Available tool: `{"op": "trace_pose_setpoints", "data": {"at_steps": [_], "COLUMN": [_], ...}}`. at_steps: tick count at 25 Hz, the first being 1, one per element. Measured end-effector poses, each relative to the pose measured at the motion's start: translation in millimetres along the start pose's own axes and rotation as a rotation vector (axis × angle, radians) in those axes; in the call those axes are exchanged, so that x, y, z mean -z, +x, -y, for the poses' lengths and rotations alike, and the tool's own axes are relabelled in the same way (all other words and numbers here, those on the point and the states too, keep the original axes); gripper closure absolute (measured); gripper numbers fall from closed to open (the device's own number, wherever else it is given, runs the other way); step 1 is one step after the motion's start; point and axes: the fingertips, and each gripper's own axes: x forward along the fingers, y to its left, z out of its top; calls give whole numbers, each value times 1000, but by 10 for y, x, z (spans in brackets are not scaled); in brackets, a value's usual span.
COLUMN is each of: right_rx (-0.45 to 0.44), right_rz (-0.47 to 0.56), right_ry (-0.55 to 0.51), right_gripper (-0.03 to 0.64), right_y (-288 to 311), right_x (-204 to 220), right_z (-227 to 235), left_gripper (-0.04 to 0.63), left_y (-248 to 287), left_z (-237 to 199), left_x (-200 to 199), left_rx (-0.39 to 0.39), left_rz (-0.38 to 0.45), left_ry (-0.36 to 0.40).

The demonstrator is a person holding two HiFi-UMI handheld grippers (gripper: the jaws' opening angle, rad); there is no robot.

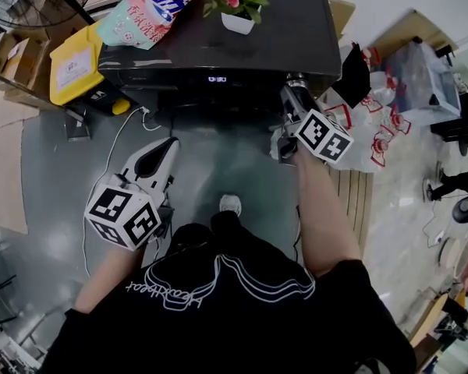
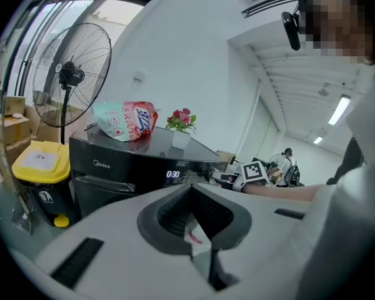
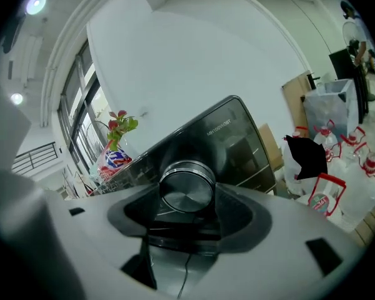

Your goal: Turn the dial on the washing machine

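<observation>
Grey floor (image 1: 210,166) | black washing machine (image 1: 296,22) | dial (image 3: 186,190): round, brushed silver

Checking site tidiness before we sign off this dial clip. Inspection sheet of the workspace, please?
Surface: washing machine lid is dark and glossy; display is lit.
Job's things: metal dial on the front panel, between the right jaws.
Clutter: detergent bag and flower pot on the lid.
Grippers: right gripper closed on the dial; left gripper shut, empty, held away from the machine.
Cables: white cable trailing across the floor.
Surroundings: yellow bin, cardboard boxes, standing fan, plastic bags beside the machine.
</observation>
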Motion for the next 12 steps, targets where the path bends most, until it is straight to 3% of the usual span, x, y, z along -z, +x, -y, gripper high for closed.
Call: {"op": "trace_pose_setpoints", "data": {"at_steps": [12], "right_rx": [-106], "right_rz": [46], "right_ry": [249], "right_gripper": [337], "right_y": [-8], "right_x": [3], "right_z": [15], "left_gripper": [592], "left_y": [-41], "left_z": [-27], "left_x": [4], "left_rx": [-8], "left_rz": [-10], "left_ry": [3]}}
